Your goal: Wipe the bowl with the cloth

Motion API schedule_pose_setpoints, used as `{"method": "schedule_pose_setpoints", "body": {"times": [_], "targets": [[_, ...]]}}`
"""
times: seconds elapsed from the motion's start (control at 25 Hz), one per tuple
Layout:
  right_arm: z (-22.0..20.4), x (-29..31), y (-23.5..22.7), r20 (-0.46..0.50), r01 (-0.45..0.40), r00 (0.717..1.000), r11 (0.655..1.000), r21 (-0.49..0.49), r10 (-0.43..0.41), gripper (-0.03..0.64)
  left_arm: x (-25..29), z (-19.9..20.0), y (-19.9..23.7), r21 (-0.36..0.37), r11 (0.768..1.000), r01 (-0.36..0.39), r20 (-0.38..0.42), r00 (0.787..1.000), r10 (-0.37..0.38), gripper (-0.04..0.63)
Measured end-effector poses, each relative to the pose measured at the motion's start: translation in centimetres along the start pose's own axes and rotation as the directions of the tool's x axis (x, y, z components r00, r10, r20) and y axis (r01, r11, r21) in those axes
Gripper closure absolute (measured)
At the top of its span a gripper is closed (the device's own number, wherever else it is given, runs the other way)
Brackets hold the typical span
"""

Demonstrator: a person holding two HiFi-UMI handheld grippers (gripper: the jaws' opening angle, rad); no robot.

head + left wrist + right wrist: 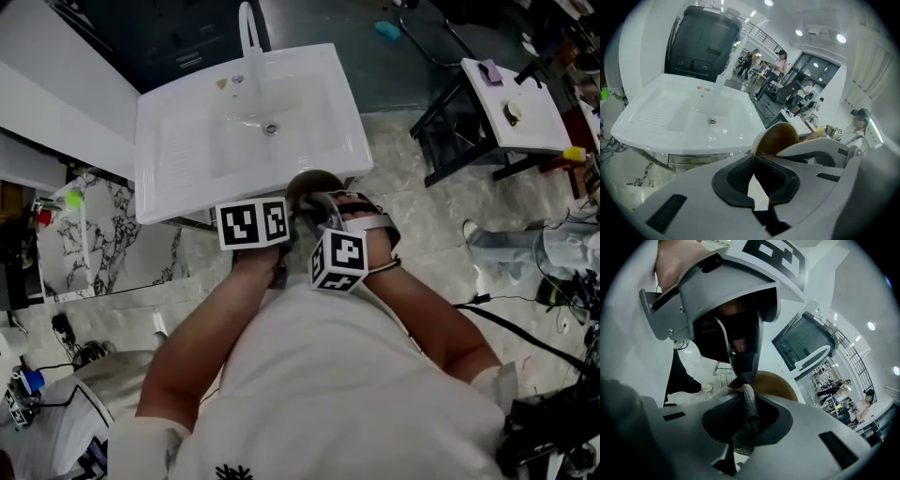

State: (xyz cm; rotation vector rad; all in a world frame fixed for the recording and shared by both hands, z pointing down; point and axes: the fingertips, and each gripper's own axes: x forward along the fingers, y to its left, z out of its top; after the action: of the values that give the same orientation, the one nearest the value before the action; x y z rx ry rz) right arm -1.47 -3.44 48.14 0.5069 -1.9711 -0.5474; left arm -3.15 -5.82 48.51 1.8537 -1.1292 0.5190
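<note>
Brown-lined, pale-skinned round bowl (pixel 312 181), head view: up in the air just off the front rim of the white moulded sink (pixel 187 159), not in the basin.

Left gripper view: left tongs (pixel 753 161) pressed onto the bowl's rim, bowl tipped on edge.

Right gripper view: right tongs (pixel 745 404) pinch the grey mesh cloth (pixel 743 437). Its tip sits at the rim; we can't confirm contact.

We'd want a firm left pinch, cloth pushed inside, then swept round the wall. Light pressure only, or the bowl likely levers out.
</note>
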Motion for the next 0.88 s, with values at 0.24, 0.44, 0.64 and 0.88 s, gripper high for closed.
{"method": "schedule_pose_setpoints", "body": {"times": [0.24, 0.44, 0.64, 0.88], "targets": [[0.7, -0.4, -2.3, 0.009, 0.062, 0.998, 0.998, -0.015, -0.062, 0.58, -0.1, 0.0, -0.7, 0.025, 1.0, 0.005, -0.014, 1.0, -0.004, 0.577], [-0.2, -0.2, -3.1, -0.031, 0.102, 0.994, 0.995, -0.012, -0.102, 0.58, 0.1, -0.5, -0.5, 0.034, 0.999, 0.003, -0.026, 1.0, -0.002, 0.577], [-1.7, -0.2, -2.8, -0.086, 0.101, 0.991, 0.994, -0.043, -0.105, 0.58, 0.1, -0.3, 0.0, 0.026, 1.0, -0.013, -0.018, 1.0, 0.014, 0.577], [-2.7, 0.6, -1.4, -0.11, 0.043, 0.993, 0.999, -0.028, -0.046, 0.58, 0.3, 0.1, 0.4, 0.033, 0.999, -0.022, -0.014, 1.0, 0.022, 0.577]]}}
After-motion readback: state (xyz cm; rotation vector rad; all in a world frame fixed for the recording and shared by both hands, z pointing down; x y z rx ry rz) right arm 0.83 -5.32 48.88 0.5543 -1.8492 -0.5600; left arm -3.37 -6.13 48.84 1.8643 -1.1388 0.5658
